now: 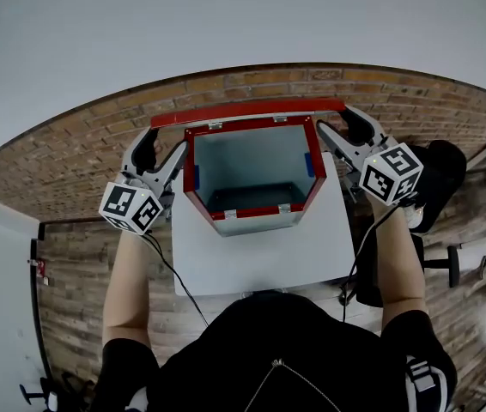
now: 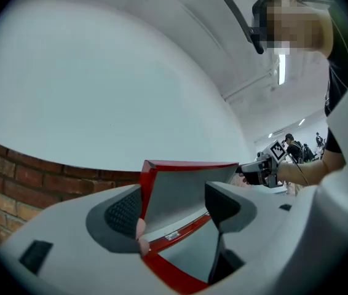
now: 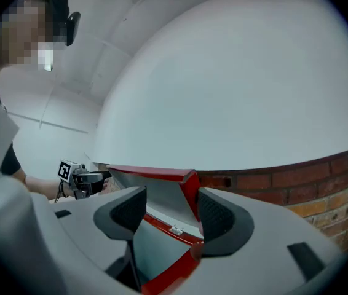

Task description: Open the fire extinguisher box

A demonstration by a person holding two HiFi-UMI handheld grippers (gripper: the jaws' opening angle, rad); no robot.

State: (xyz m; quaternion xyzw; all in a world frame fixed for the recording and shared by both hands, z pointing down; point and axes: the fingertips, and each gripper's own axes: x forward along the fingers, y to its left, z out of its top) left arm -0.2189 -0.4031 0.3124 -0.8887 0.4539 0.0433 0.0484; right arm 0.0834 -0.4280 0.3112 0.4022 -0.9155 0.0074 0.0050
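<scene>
The red fire extinguisher box (image 1: 252,214) stands on a white table (image 1: 264,260). Its grey inside shows and holds nothing. Its red lid (image 1: 247,110) is swung up at the far side. My left gripper (image 1: 164,151) is at the lid's left corner and my right gripper (image 1: 343,133) at its right corner. In the left gripper view the lid (image 2: 186,183) sits between open jaws of the left gripper (image 2: 174,208), its red edge against the left pad. The right gripper (image 3: 171,211) is open too, with the lid (image 3: 162,186) between its jaws, red edge by the right pad.
A white wall rises just behind the box. The floor (image 1: 71,161) around the table is brick-patterned. A black chair (image 1: 439,187) stands at the right, close to my right arm. Cables hang from both grippers over the table's sides.
</scene>
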